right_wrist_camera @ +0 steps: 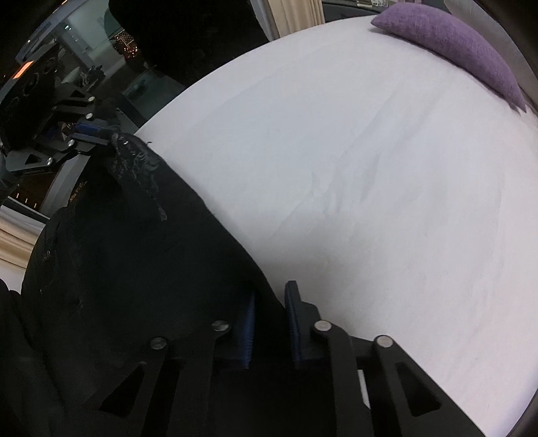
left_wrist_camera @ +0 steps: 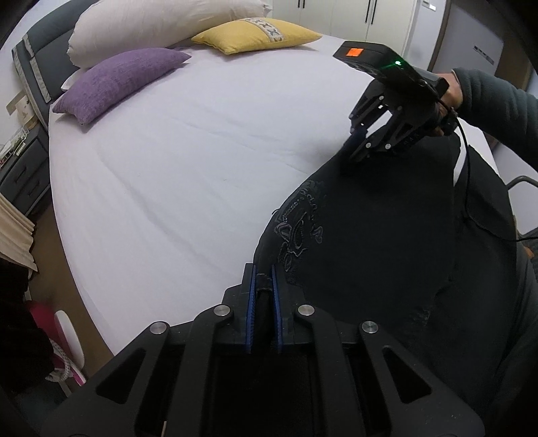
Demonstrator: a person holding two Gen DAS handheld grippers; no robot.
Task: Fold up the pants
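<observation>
The black fabric pants (left_wrist_camera: 386,235) with a pale grey embroidered pattern on one panel lie spread at the near edge of the wide white-sheeted bed (left_wrist_camera: 201,151), bunched and lifted at two corners rather than flat. The left gripper (left_wrist_camera: 264,272) has its blue-padded jaws nearly together, pinching a frayed edge of the pants beside the embroidery. The right gripper (right_wrist_camera: 269,302), held by a hand (left_wrist_camera: 452,90) in a dark ribbed sleeve, is at the far edge of the pants from the left one; a fold of black cloth sits between its blue pads (right_wrist_camera: 248,322), and its jaws stand narrow on that fold. From the right wrist view the pants rise to a peak where the left gripper grips them. Beyond the pants, at the head of the bed, rest a purple textured cushion (left_wrist_camera: 117,80), a yellow cushion with a patterned band (left_wrist_camera: 255,35) and a large white pillow (left_wrist_camera: 161,23); the sheet between them and the pants is bare with faint creases. A black cable (left_wrist_camera: 465,174) hangs from the right gripper across the pants. The near side of the pants merges with dark clothing at the frame's edge, so its outline there is hard to make out, and legs and waistband cannot be told apart.
</observation>
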